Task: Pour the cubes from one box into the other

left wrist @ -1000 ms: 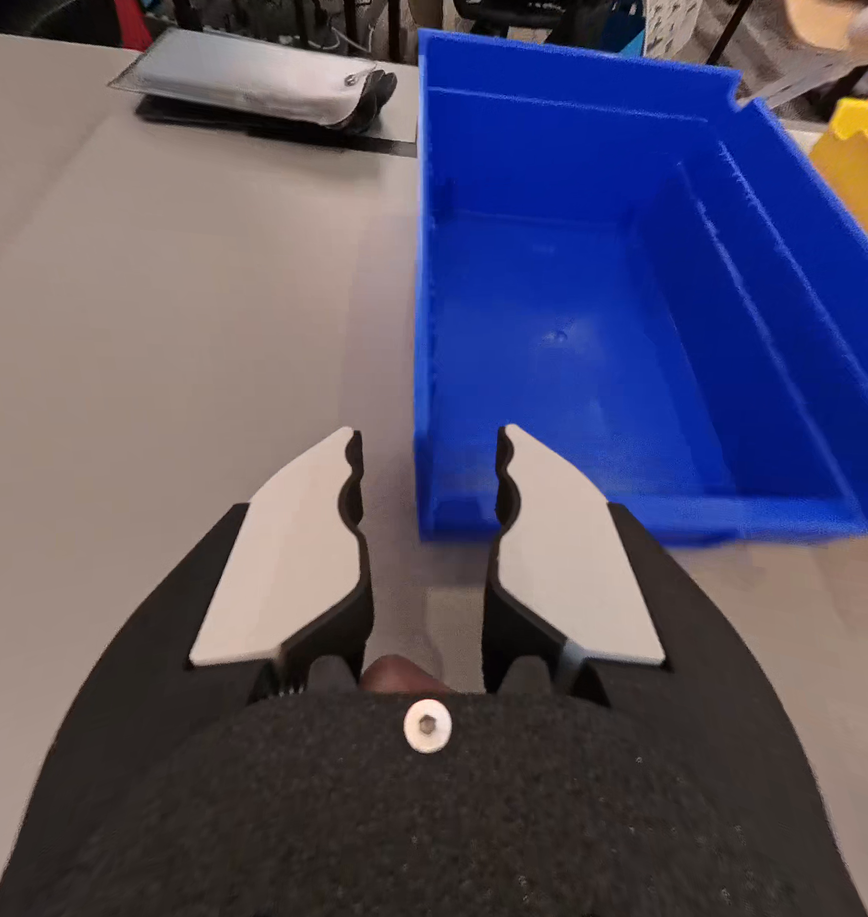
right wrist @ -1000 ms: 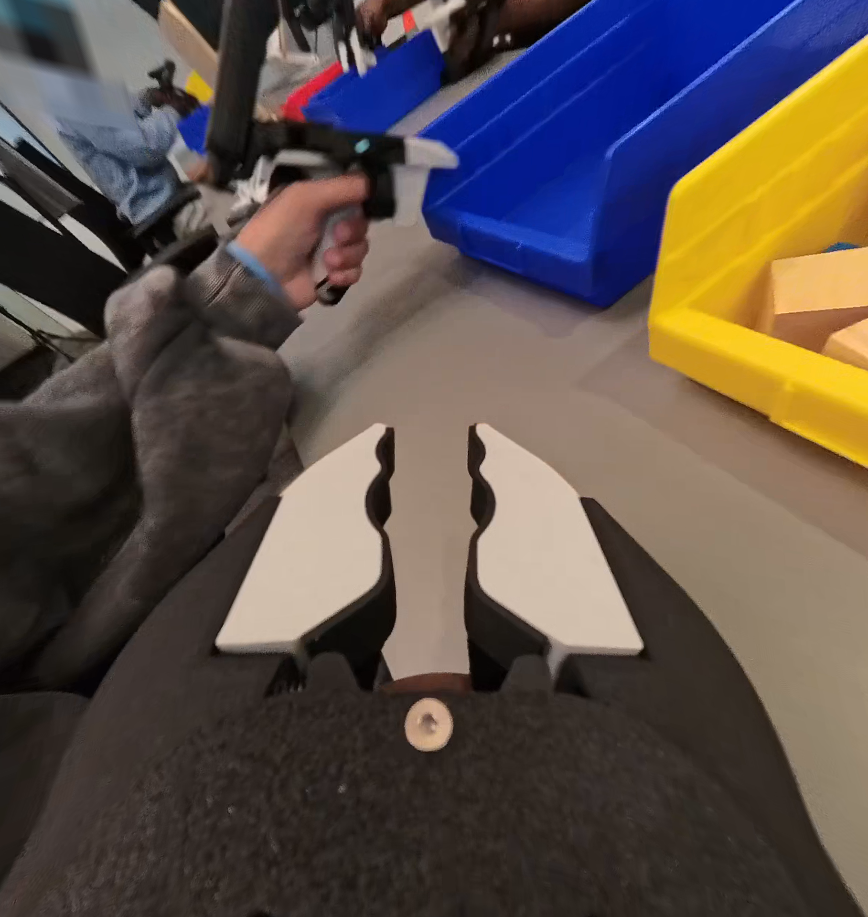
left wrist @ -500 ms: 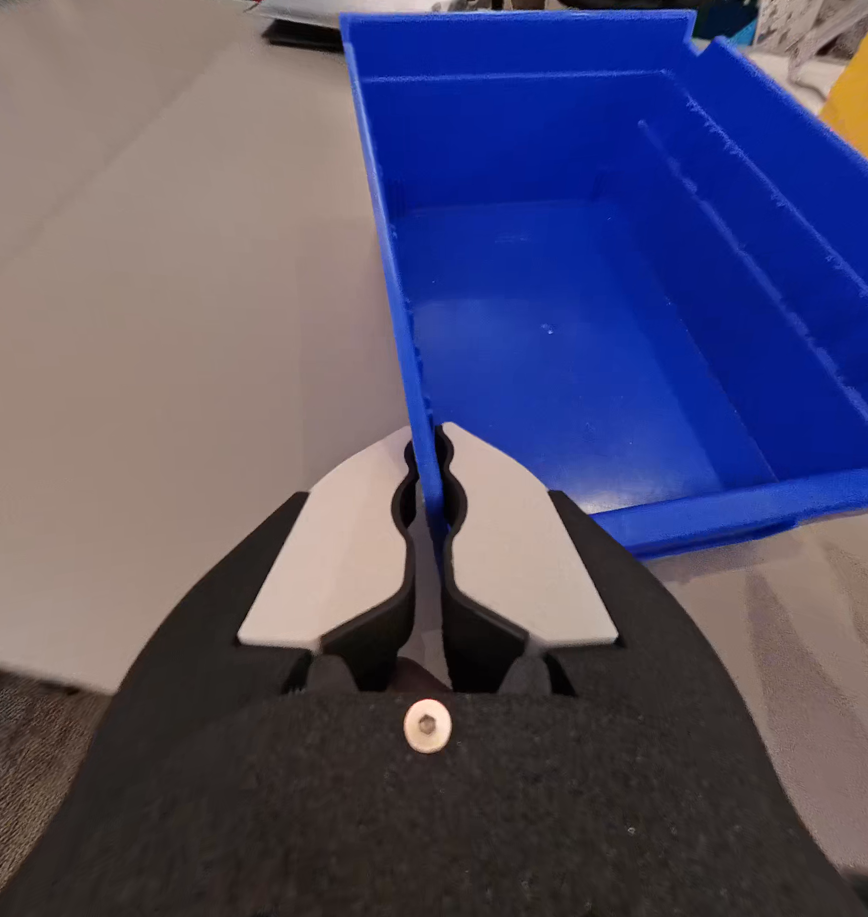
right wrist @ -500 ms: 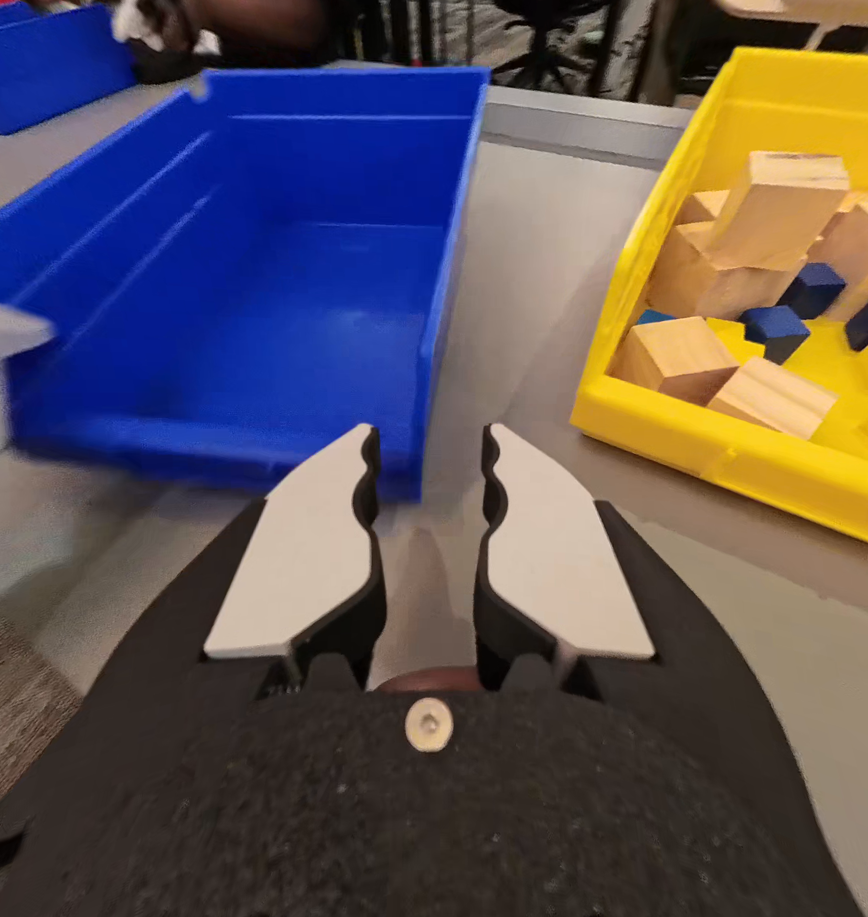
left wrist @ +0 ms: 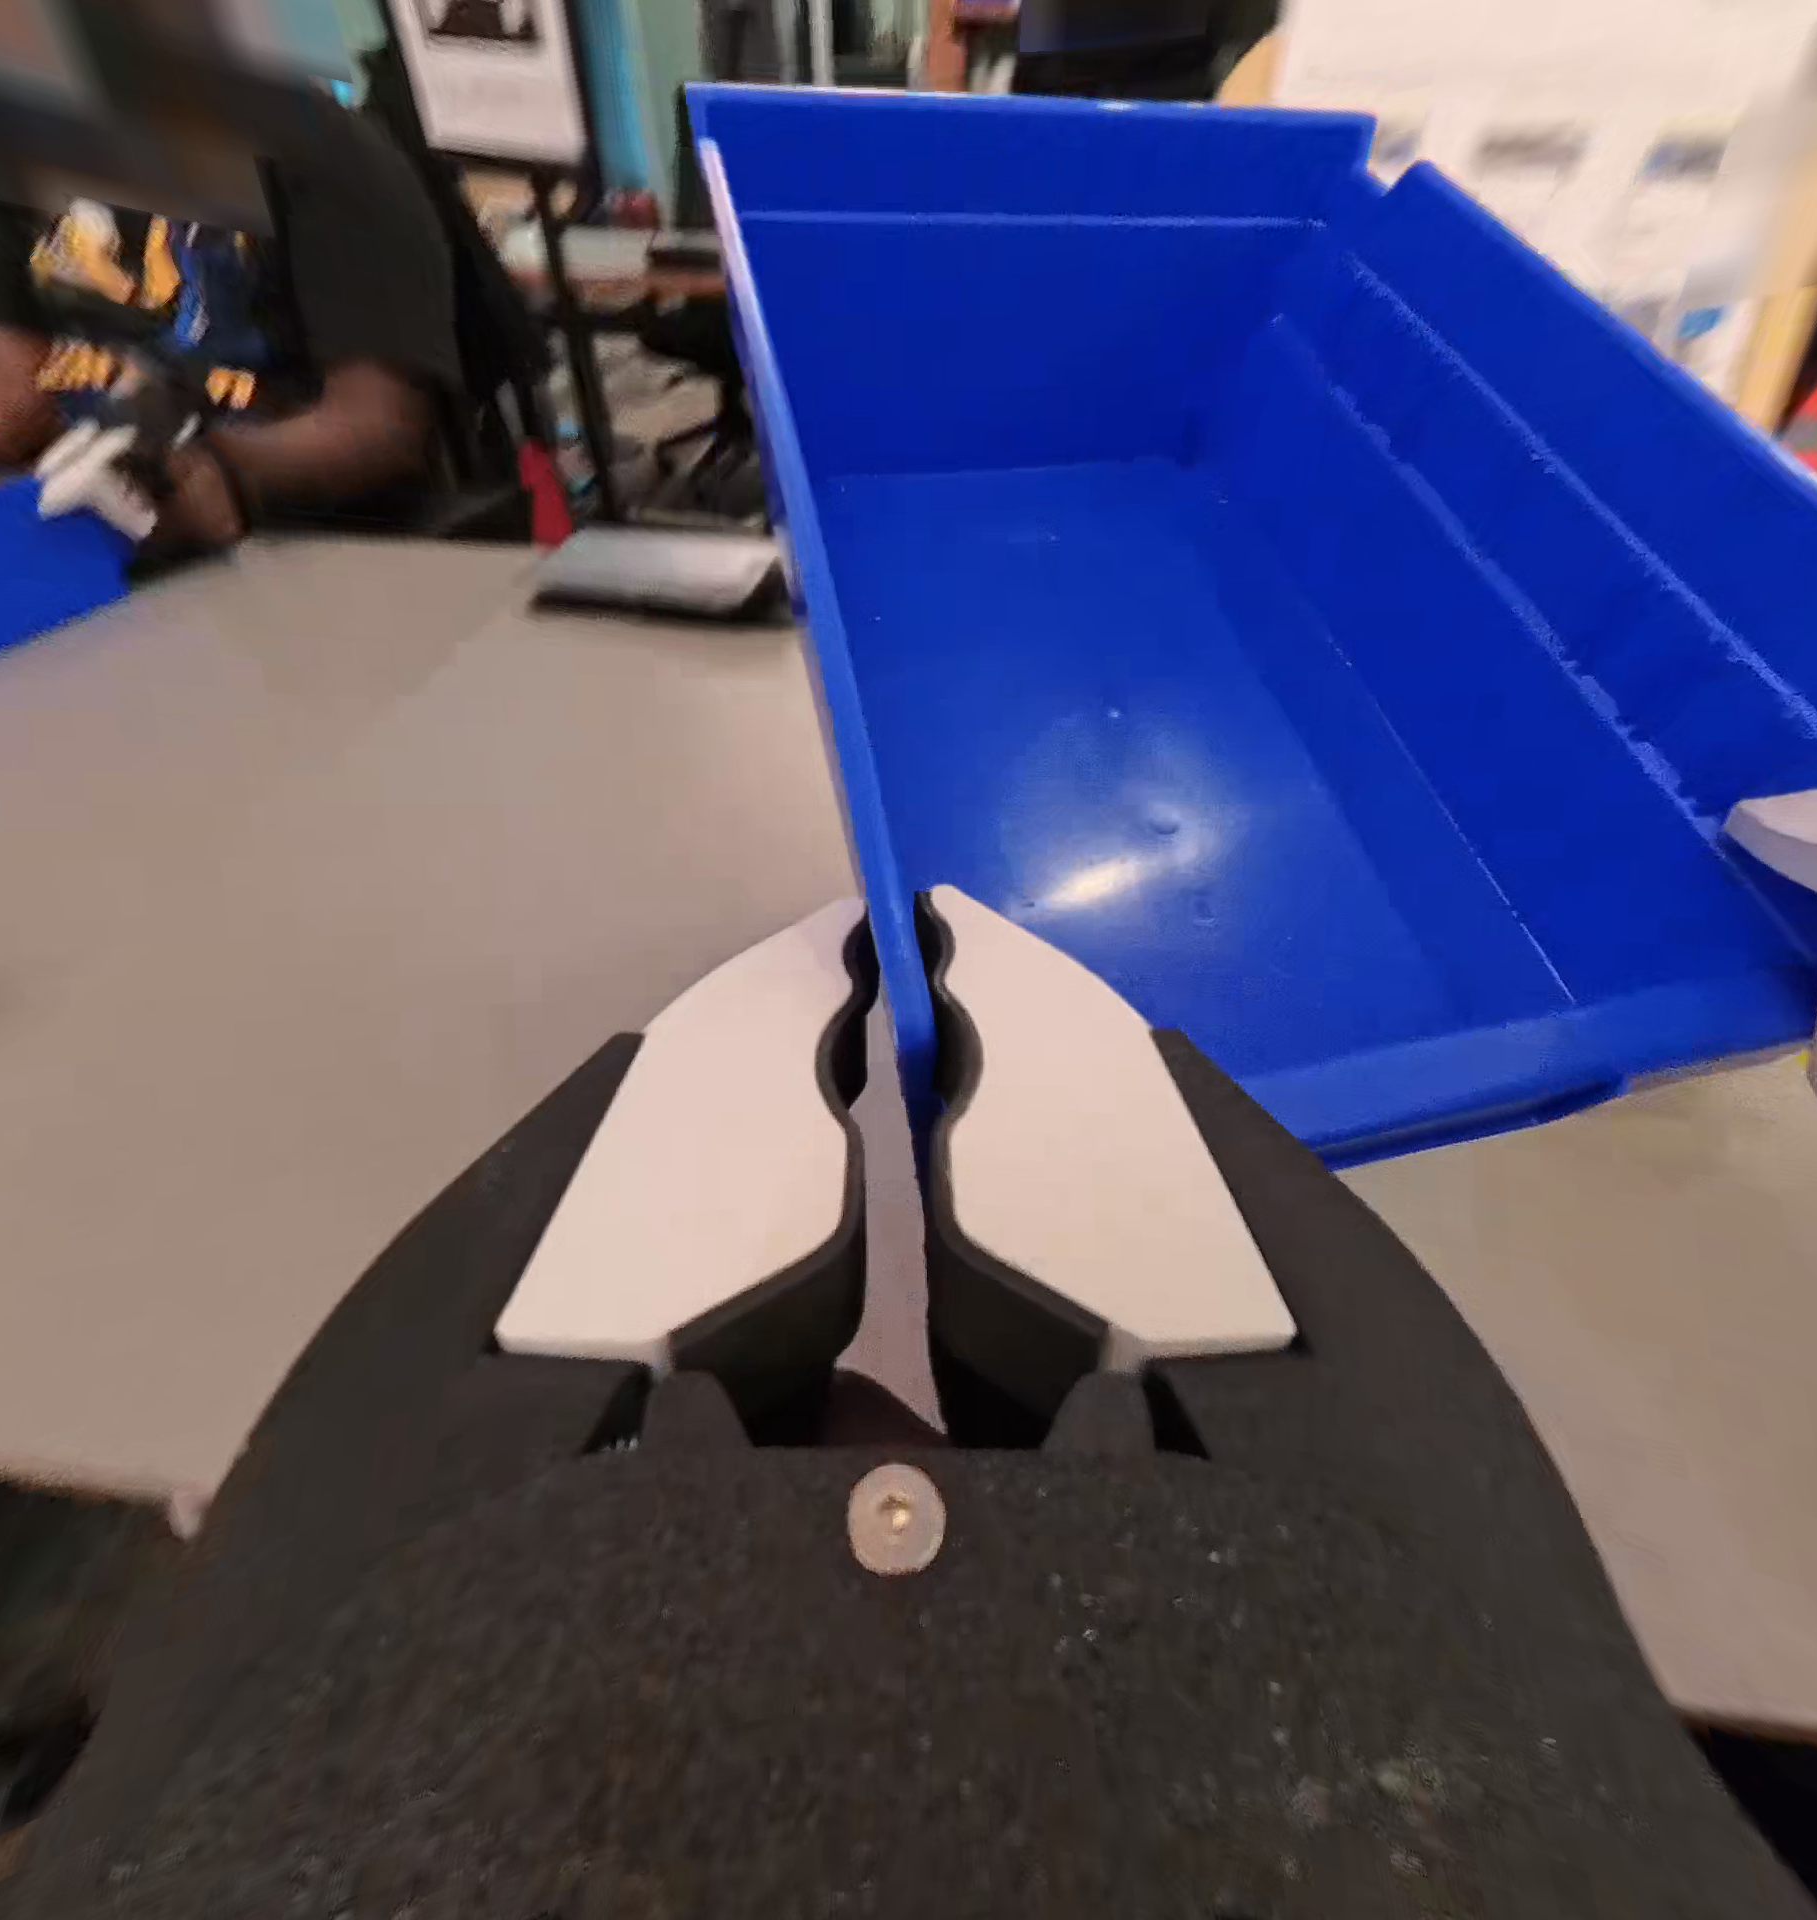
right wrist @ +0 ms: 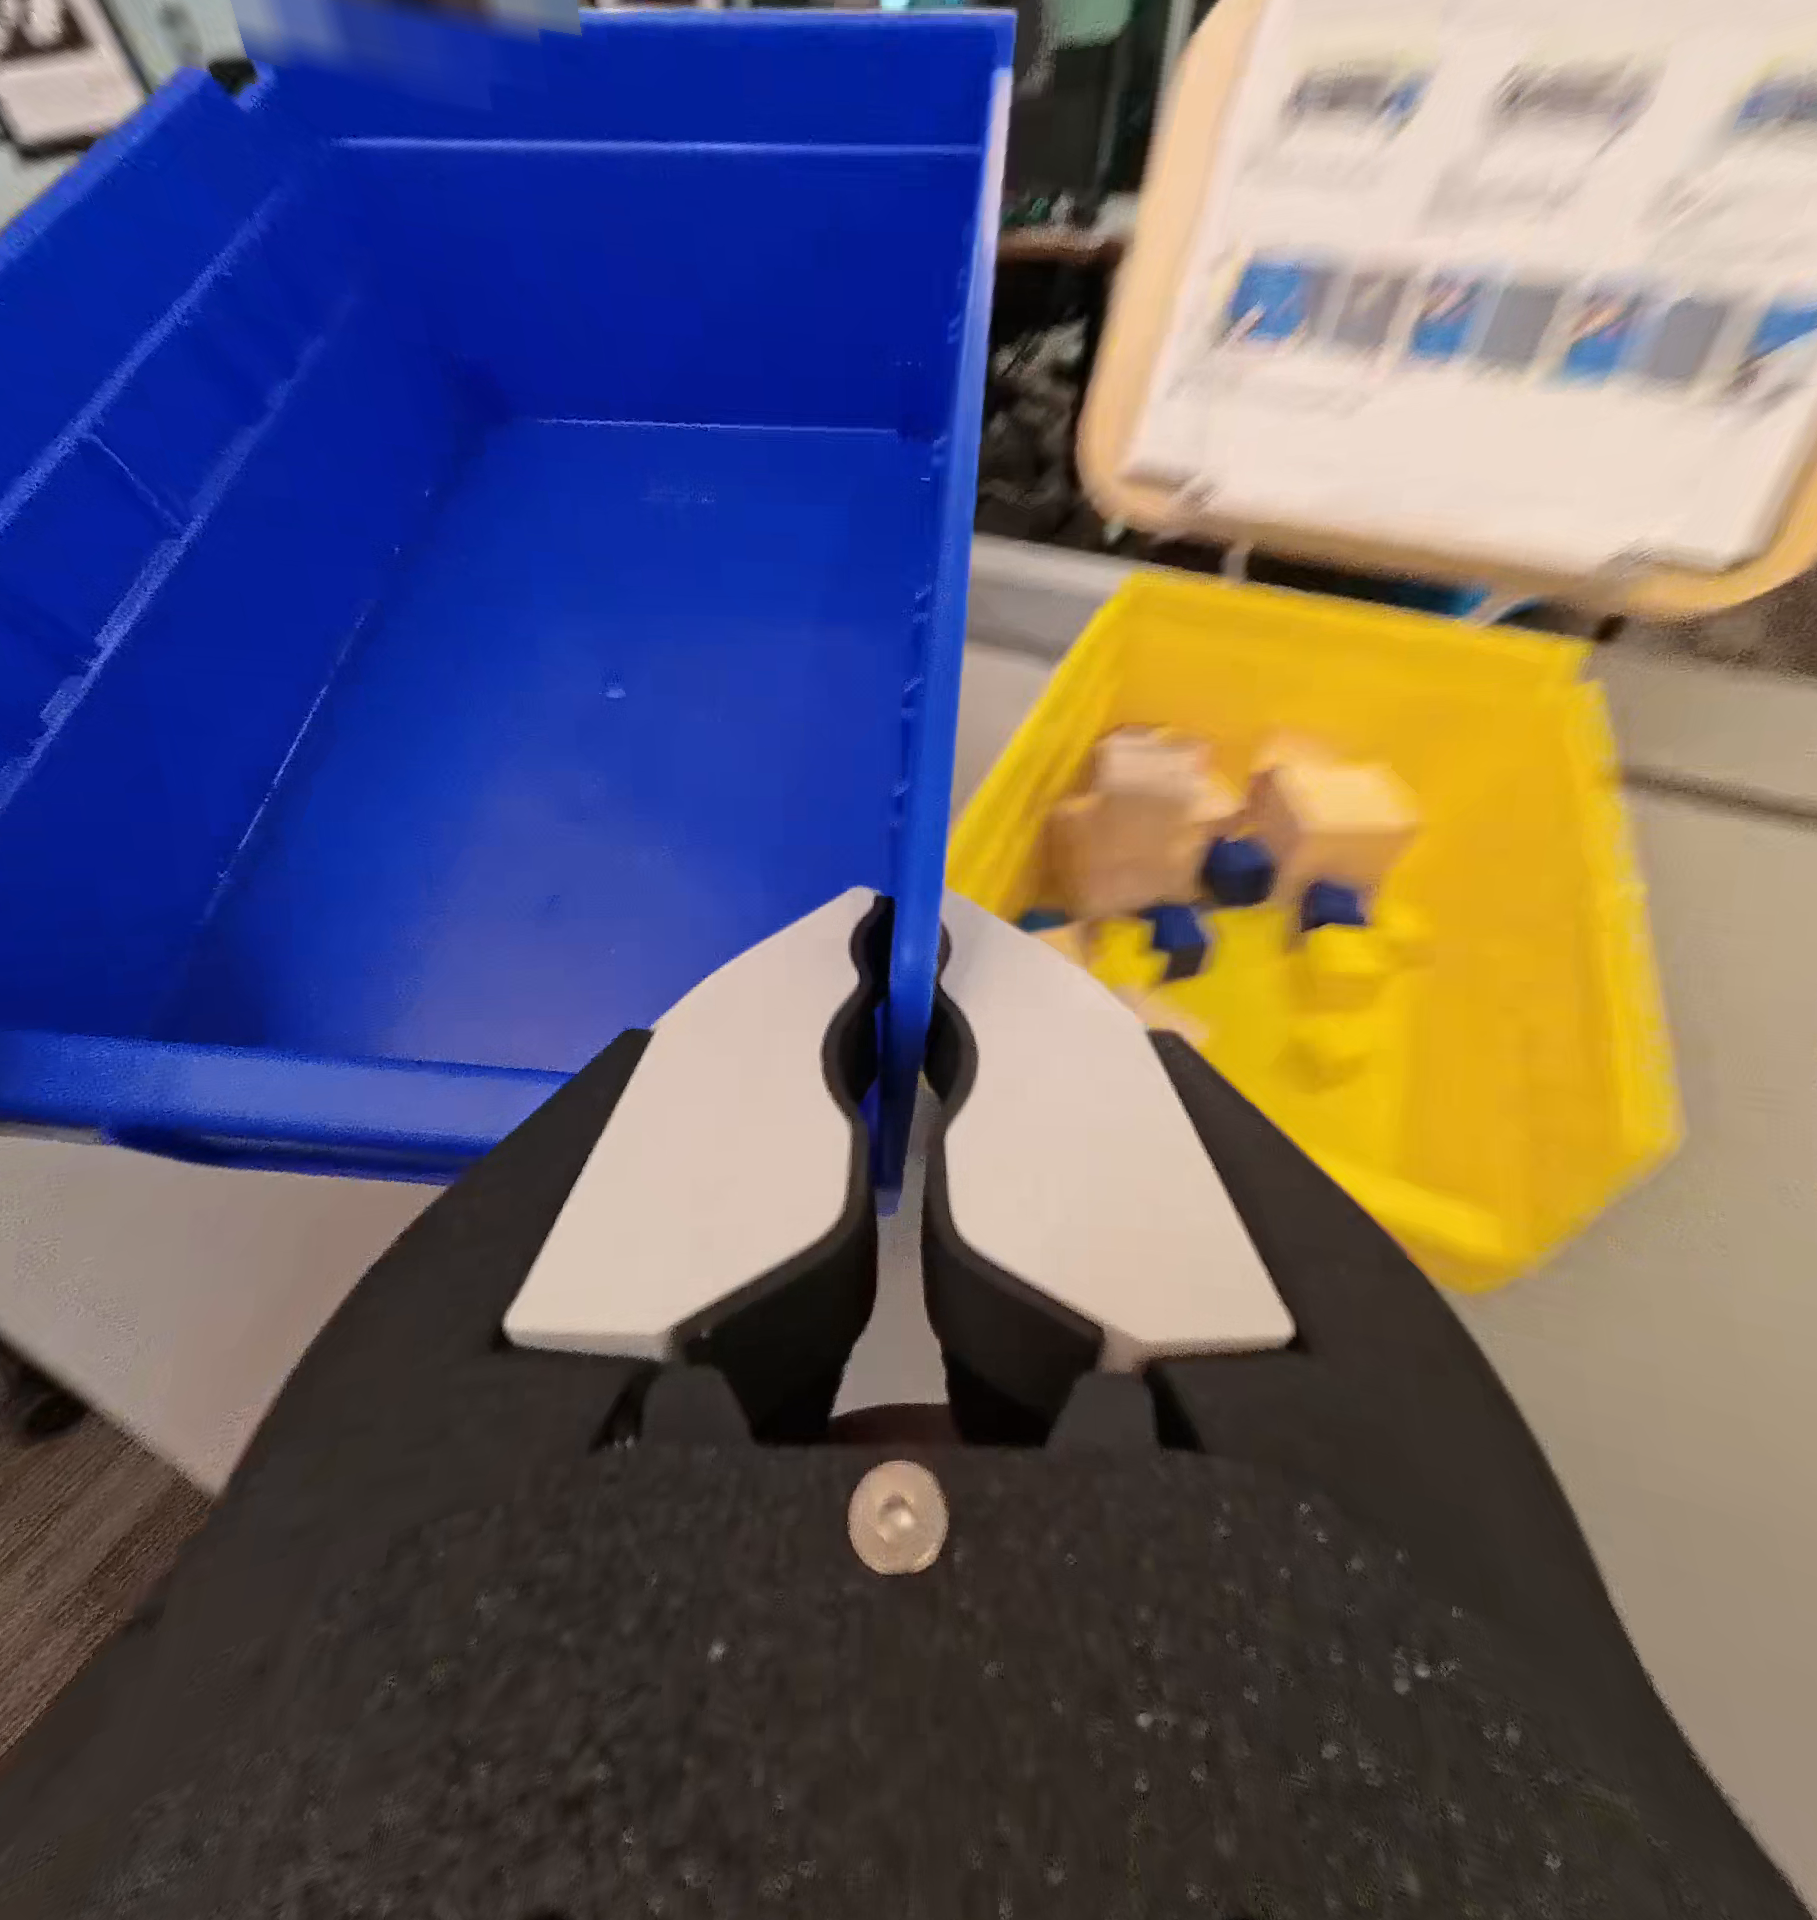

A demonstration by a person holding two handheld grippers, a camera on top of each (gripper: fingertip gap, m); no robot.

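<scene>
An empty blue box [left wrist: 1195, 644] is held up off the grey table, tilted. My left gripper [left wrist: 896, 914] is shut on its left side wall near the front corner. My right gripper [right wrist: 909, 925] is shut on its right side wall [right wrist: 945, 623]; its pale finger also shows at the right edge of the left wrist view [left wrist: 1808, 852]. A yellow box [right wrist: 1486, 1091] stands on the table to the right, below the blue one. It holds several wooden cubes [right wrist: 1330, 821] and small blue cubes [right wrist: 1236, 868].
A grey table [left wrist: 312, 883] lies below, its near edge at the lower left. A flat dark pouch [left wrist: 665, 582] lies at the back. Another blue box [left wrist: 21, 582] and a seated person [left wrist: 260, 343] are at the far left. A board with papers [right wrist: 1506, 291] stands behind the yellow box.
My right gripper has moved onto the blue box's right wall and shut on it. Both grippers have lifted the blue box off the table and tipped it.
</scene>
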